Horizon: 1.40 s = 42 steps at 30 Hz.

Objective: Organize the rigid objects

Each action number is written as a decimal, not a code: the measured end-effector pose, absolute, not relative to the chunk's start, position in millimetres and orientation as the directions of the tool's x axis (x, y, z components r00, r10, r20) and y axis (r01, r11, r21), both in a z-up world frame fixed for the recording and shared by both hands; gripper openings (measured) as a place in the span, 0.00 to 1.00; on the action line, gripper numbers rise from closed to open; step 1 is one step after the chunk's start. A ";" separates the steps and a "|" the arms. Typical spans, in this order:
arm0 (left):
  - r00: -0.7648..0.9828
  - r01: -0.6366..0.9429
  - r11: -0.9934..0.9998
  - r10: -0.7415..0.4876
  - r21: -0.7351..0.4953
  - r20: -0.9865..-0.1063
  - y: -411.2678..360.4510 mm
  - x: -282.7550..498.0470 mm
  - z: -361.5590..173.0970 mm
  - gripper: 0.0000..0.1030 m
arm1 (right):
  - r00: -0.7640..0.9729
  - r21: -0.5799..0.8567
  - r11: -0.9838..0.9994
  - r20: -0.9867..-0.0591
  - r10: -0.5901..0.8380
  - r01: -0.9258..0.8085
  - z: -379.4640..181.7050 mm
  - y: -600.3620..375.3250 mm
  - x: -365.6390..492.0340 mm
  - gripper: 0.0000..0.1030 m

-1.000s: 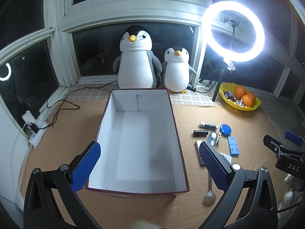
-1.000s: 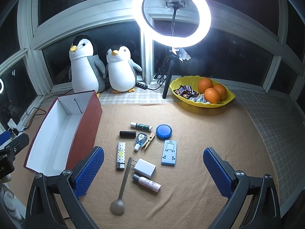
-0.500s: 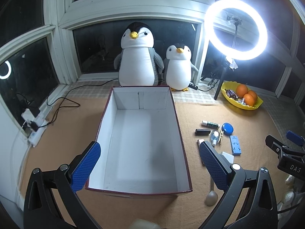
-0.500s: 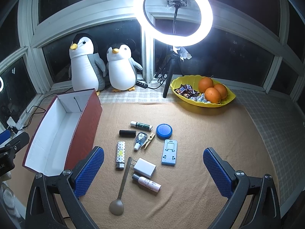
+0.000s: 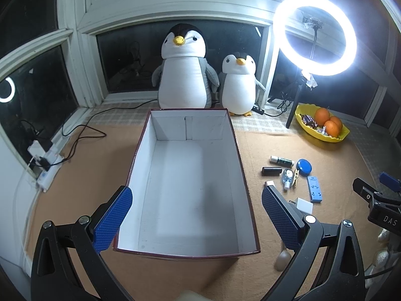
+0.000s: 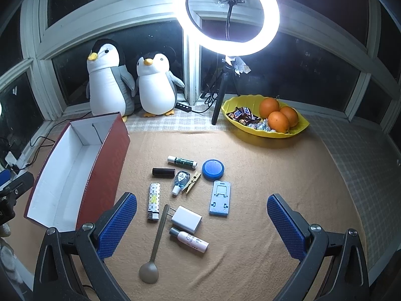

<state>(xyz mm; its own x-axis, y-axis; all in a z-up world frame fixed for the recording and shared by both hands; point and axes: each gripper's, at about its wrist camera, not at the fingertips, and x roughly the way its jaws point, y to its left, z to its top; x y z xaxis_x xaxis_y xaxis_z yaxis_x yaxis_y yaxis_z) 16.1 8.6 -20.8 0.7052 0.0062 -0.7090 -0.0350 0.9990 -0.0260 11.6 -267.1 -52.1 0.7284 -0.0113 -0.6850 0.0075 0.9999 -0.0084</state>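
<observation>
Tan mat by dark windows: red box [image 6: 75,175] at left, empty, long axis toward the penguins; small items clustered right of it, spoon [image 6: 155,245] bowl-end nearest; left gripper [image 5: 195,220] and right gripper [image 6: 200,225] both spread, empty; step judged pre-grasp, next a descent onto one item.

Left hand-held gripper [image 5: 196,212]: jaws wide apart, nothing btwn blue pads, held level. Right hand-held gripper [image 6: 201,219]: same, jaws spread wide, empty, angled fwd & down.
</observation>
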 end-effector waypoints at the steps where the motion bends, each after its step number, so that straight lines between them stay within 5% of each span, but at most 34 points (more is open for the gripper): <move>1: 0.702 -0.038 0.999 0.007 -0.027 -0.712 10.3 16.8 -22.0 0.99 | 0.728 -0.009 1.000 -0.686 -0.012 0.008 -53.1 -267.2 12.1 1.00; 25: 0.574 -0.226 0.974 0.118 -0.018 -0.810 91.0 23.9 -74.2 0.96 | 0.694 -0.021 0.999 -0.719 -0.036 0.031 -80.5 -282.9 23.8 1.00; 37: 0.514 -0.256 0.966 0.123 -0.015 -0.849 105.9 33.1 -99.3 0.74 | 0.668 -0.013 0.998 -0.742 -0.054 0.066 -95.8 -296.4 25.2 1.00; 42: 0.493 -0.248 0.969 0.116 -0.011 -0.862 109.2 38.0 -112.1 0.50 | 0.656 -0.014 0.996 -0.752 -0.066 0.084 -101.7 -302.3 24.9 1.00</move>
<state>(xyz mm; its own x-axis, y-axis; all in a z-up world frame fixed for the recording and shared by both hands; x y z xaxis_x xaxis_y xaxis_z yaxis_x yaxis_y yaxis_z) 38.0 109.2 -112.1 0.4932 0.1162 -0.8621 -0.2481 0.9687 -0.0114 24.9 -302.3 -101.7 0.6562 -0.0657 -0.7517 0.0840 0.9964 -0.0137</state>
